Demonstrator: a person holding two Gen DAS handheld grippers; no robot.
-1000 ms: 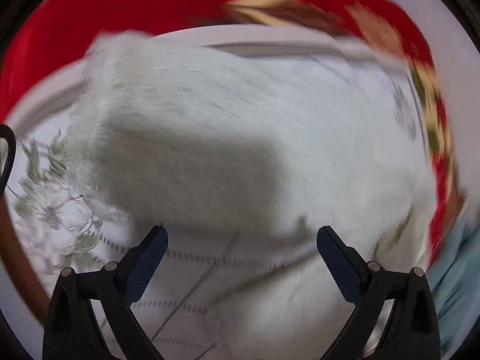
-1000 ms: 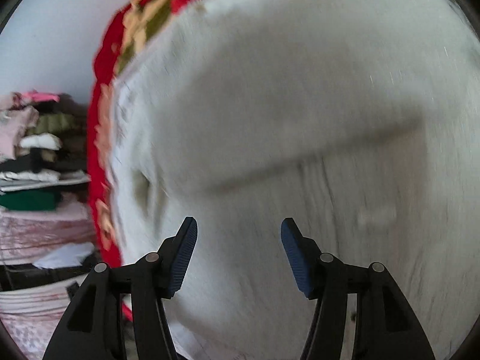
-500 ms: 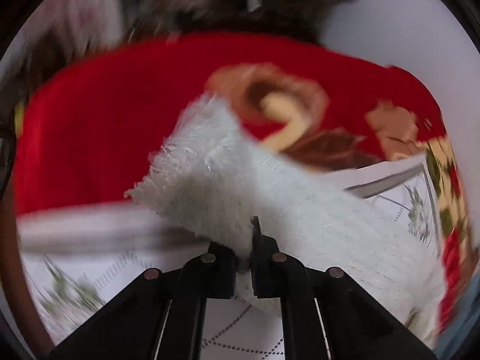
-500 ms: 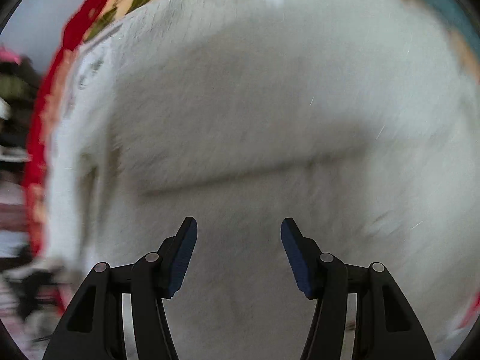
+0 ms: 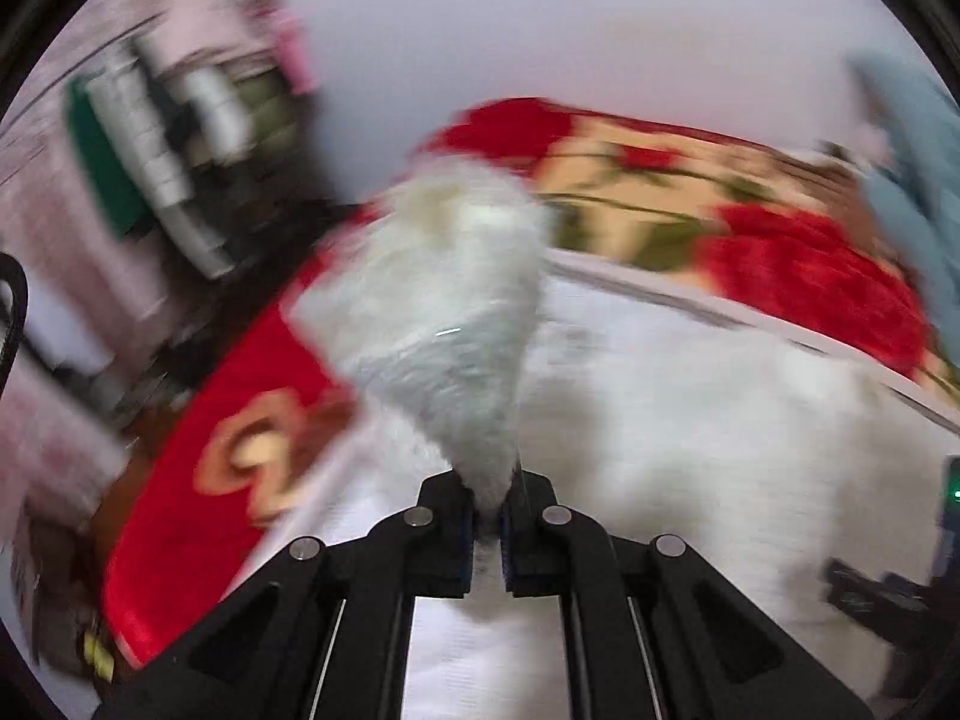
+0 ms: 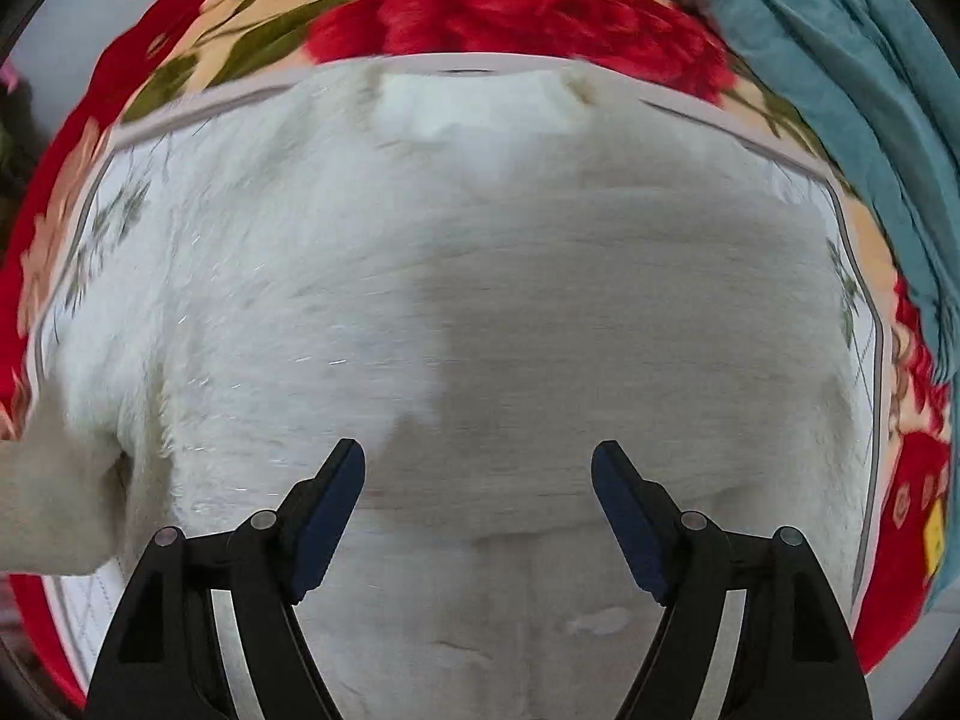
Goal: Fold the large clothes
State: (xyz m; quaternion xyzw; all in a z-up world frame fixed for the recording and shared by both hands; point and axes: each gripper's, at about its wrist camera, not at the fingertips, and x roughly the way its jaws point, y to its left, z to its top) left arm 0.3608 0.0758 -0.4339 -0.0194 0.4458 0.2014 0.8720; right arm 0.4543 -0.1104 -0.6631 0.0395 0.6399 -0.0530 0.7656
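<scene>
Red floral bedding [image 5: 804, 276] filled the left wrist view, where the left tongs [image 5: 487, 531] were pinched on a corner of the white fluffy garment [image 5: 456, 300], lifted for a fold; next, it probably needed carrying across. From the right wrist, the garment [image 6: 540, 312] lay spread on the bed beneath the right tongs [image 6: 478, 516], which had just been spreading, empty. No writing was legible.

Red floral blanket [image 6: 528, 6], teal cloth [image 6: 840, 60], white patterned sheet [image 6: 108, 222], blurred stacked clothes [image 5: 168, 138].
</scene>
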